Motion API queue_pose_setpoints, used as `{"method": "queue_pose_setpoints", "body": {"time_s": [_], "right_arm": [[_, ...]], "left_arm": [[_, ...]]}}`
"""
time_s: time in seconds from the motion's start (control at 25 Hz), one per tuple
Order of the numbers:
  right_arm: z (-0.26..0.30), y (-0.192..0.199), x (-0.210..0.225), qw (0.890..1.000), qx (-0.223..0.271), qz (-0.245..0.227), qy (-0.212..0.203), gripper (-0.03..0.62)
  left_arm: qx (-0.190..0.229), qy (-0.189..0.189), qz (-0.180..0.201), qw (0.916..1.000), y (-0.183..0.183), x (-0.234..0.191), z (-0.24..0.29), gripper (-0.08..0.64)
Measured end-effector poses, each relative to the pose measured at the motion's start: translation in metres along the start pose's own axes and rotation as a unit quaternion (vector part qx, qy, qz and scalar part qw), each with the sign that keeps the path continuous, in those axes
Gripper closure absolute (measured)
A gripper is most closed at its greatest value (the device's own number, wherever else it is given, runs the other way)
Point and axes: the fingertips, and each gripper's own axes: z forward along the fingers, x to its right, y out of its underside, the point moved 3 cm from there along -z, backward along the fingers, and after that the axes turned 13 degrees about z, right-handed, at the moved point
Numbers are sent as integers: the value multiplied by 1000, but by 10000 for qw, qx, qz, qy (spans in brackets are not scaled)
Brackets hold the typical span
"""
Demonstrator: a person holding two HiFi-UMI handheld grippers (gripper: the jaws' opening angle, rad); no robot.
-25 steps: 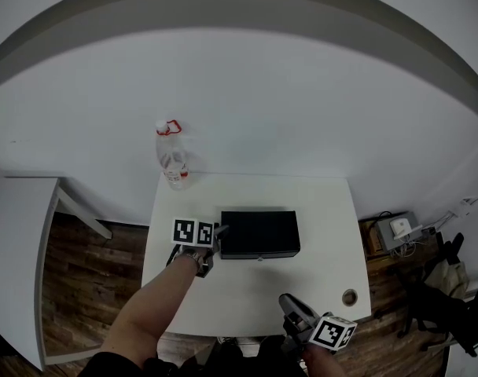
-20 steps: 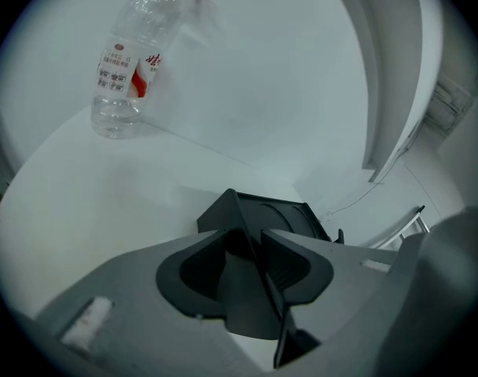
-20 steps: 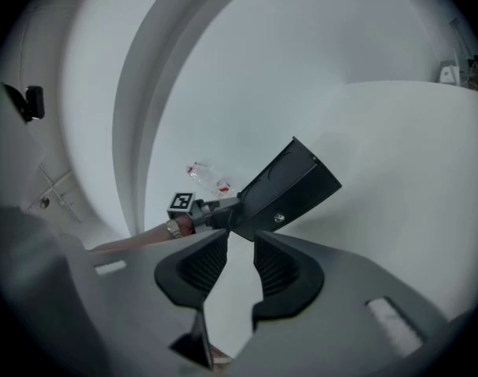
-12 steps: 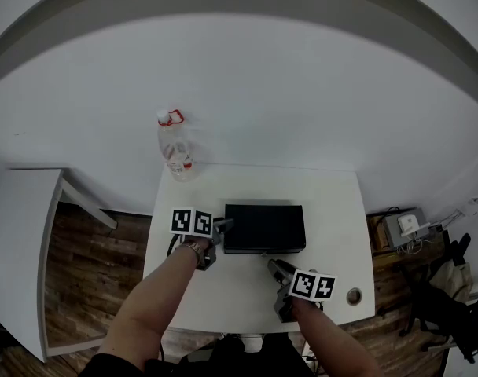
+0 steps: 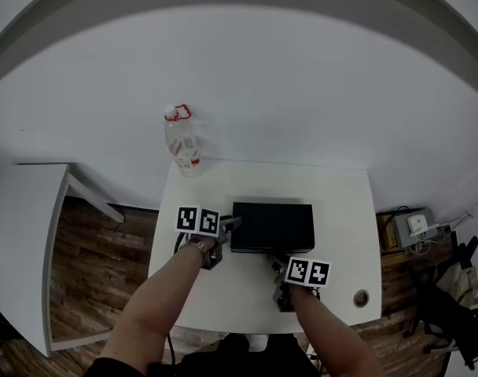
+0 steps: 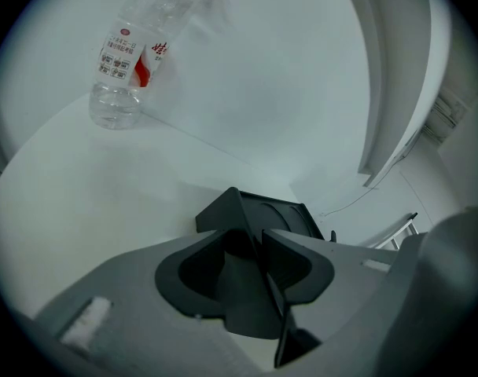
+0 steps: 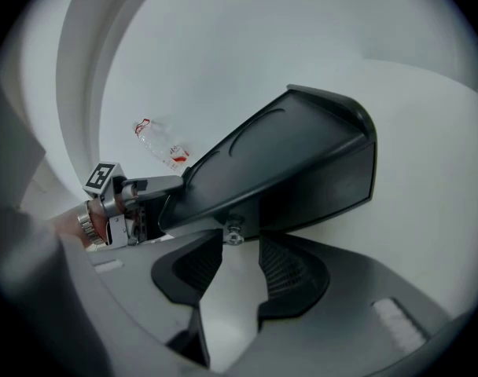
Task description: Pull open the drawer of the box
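A black box (image 5: pixel 272 226) lies in the middle of the white table (image 5: pixel 341 210). My left gripper (image 5: pixel 228 227) sits at the box's left end with its jaws shut and the tips against the box (image 6: pixel 282 210). In its own view the left gripper (image 6: pixel 251 238) shows no gap. My right gripper (image 5: pixel 276 262) is at the box's front face. Its jaws are opening, and the small metal drawer knob (image 7: pixel 233 232) sits just ahead of the right gripper (image 7: pixel 239 246), between the tips and untouched. The left gripper (image 7: pixel 137 199) also shows there, on the box's end.
A clear plastic bottle (image 5: pixel 184 144) with a red label stands at the table's far left corner. A round cable hole (image 5: pixel 360 298) is near the front right corner. A second white table (image 5: pixel 19 242) stands to the left over wooden floor. A grey device (image 5: pixel 414 226) lies on the floor at right.
My right gripper has come up from the table's front edge to the box's front face, and its jaws have spread. The left gripper stays at the box's left end.
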Motion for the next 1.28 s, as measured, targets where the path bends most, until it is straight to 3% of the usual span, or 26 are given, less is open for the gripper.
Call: {"method": "queue_pose_setpoints", "body": {"time_s": [0.36, 0.48, 1.28], "right_arm": [[5, 0, 2, 9995, -81, 173, -254, 459], [6, 1, -4, 9989, -49, 191, -418, 522], [-5, 20, -2, 9987, -33, 240, -444, 523]], "left_arm": [[7, 26, -72, 10000, 1, 0, 1, 402], [19, 20, -102, 9999, 0, -1, 0, 402], [100, -43, -229, 9997, 1, -2, 0, 402]]}}
